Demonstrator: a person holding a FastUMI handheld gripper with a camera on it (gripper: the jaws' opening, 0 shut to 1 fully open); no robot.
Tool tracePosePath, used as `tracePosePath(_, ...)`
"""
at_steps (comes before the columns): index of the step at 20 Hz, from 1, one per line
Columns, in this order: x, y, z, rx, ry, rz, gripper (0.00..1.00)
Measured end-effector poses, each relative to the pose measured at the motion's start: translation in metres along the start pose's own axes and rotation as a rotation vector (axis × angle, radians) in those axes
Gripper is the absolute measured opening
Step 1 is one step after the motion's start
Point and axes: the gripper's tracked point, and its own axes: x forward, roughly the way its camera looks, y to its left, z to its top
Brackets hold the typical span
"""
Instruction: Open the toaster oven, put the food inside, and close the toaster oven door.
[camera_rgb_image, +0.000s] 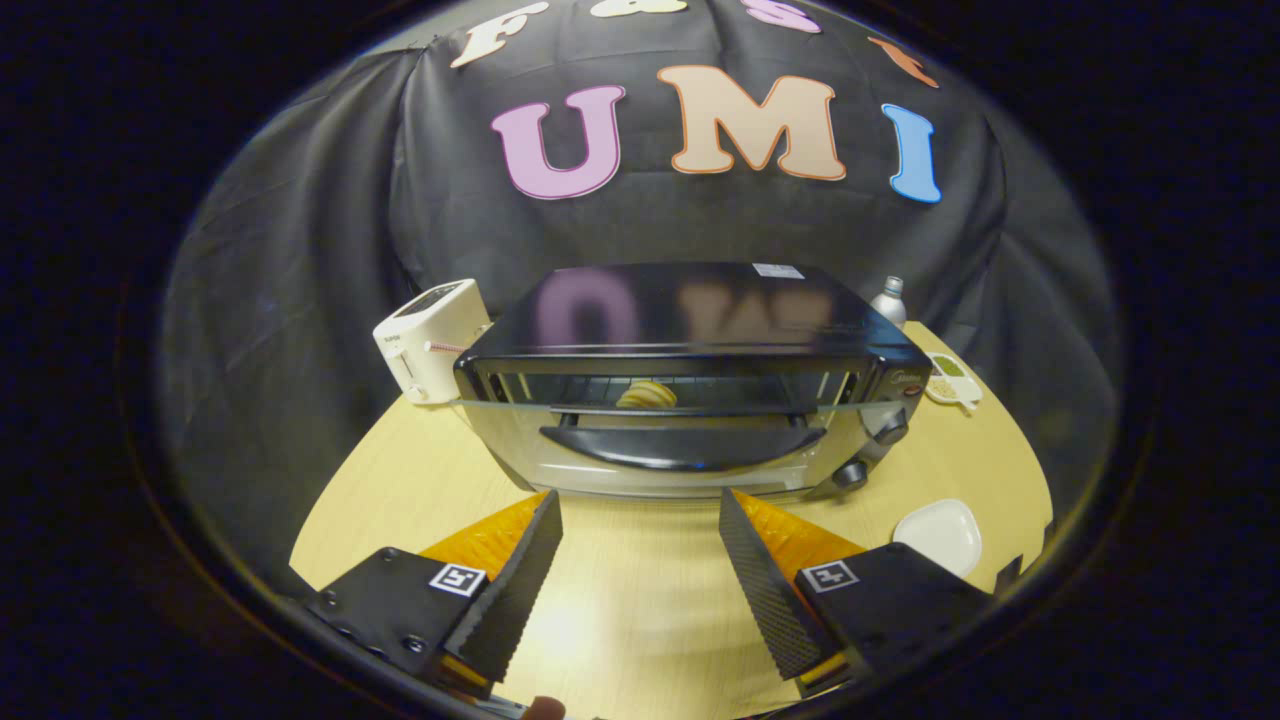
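**Closing the toaster oven door: approach notes**

Judging from this view, the step in hand is the last one: the food, a pale yellowish piece, sits on the rack inside the toaster oven, and the door hangs partway open, its glass top edge tilted out toward you with the dark handle just below it.

Procedure, as a suggestion:
- Bring the tool forward and low, so you meet the door from beneath or at the handle.
- Push up and in along the hinge arc; a straight shove could slide the oven back across the surface.
- Contact the handle near its middle so the door does not twist.
- Keep off the knobs at the right of the oven's front.
- Ease off as the door nears the frame.

Tool state: fingers spread wide apart, nothing between them, touching nothing. They sit short of the oven, with bare surface between the tips and the oven's base.

Nearby: a white plate beside the right finger; a white toaster to the oven's left; a small bottle behind its right corner.
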Motion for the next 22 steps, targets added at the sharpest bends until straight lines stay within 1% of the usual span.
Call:
tracePosePath(1,0.003,0.003,-0.004,0.000,-0.001,0.003,0.99)
tracePosePath(4,-0.002,0.005,0.004,-0.005,-0.012,0.011,0.99)
tracePosePath(6,-0.008,0.007,0.020,-0.013,-0.039,0.017,0.99)
tracePosePath(9,-0.028,0.006,0.064,-0.030,-0.127,0.019,0.99)
tracePosePath(15,-0.071,-0.011,0.184,-0.045,-0.368,-0.010,0.98)
tracePosePath(18,-0.101,-0.023,0.239,-0.034,-0.487,-0.028,0.98)
tracePosePath(20,-0.122,-0.033,0.271,-0.020,-0.558,-0.046,0.98)
tracePosePath(22,-0.144,-0.042,0.294,-0.016,-0.604,-0.064,0.98)
